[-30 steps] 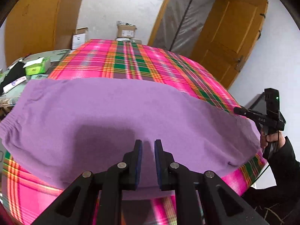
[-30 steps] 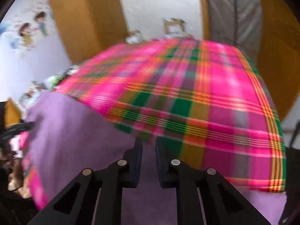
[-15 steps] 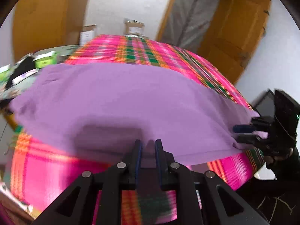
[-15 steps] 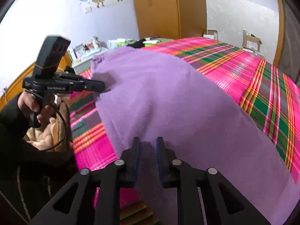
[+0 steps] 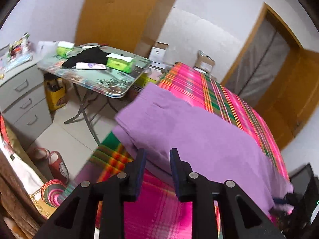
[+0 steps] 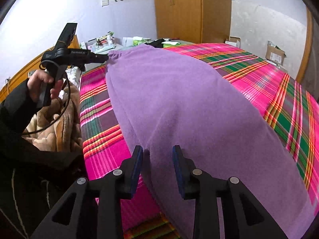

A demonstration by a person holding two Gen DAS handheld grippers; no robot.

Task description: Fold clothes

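Plaid bedspread (image 6: 259, 75), purple garment (image 6: 179, 103) lengthwise between claws (both opening, pads clear of cloth).

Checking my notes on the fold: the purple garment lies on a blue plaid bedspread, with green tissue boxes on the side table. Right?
Not quite. The bedspread under the purple garment is pink plaid with green and orange stripes, not blue, as the right wrist view shows. The green tissue boxes do sit on the side table.

A plain lilac-purple garment (image 6: 179, 103) is seen on a bedcover (image 6: 289, 103) checked in hot pink, green, orange and yellow. Black gripper bodies with blue pads (image 6: 137, 165) are shown at six o'clock. A lime-green box (image 5: 119, 62) is seen at ten o'clock, ochre-brown doors (image 5: 295, 91) at three.
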